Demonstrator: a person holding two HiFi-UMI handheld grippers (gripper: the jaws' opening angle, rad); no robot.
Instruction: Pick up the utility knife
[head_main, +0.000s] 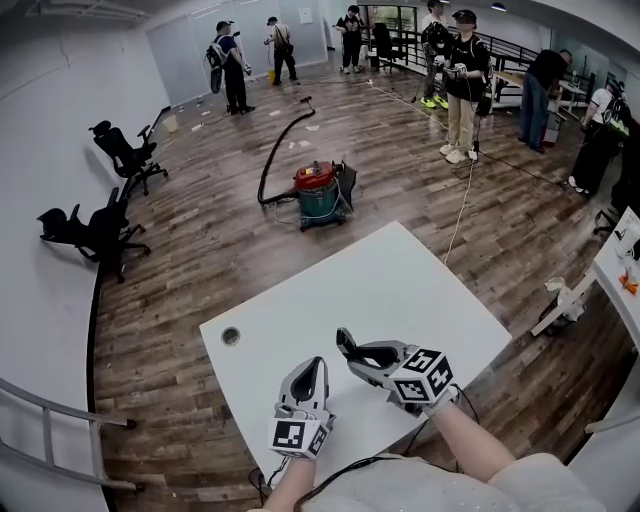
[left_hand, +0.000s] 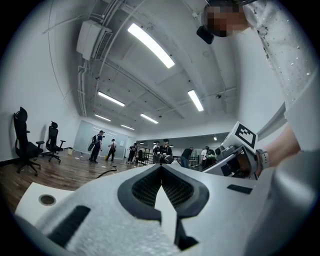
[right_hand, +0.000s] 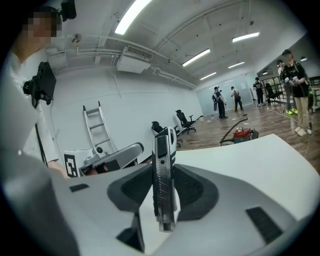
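Observation:
The utility knife (right_hand: 163, 175), a slim grey and black tool, stands upright between the pads of my right gripper (right_hand: 164, 150), which is shut on it. In the head view that right gripper (head_main: 350, 348) hovers above the near part of the white table (head_main: 390, 275) and points left; the knife itself is hard to make out there. My left gripper (head_main: 314, 368) is beside it on the left, also above the table, shut with nothing in it. In the left gripper view, the left gripper (left_hand: 161, 169) has its jaw tips together, and the right gripper (left_hand: 235, 155) shows at the right.
A round cable hole (head_main: 231, 336) sits near the table's left corner. Beyond the table stand a red and teal vacuum cleaner (head_main: 318, 193) with its hose, two black office chairs (head_main: 100, 230) at the left wall, a ladder (head_main: 50, 440) and several people at the back.

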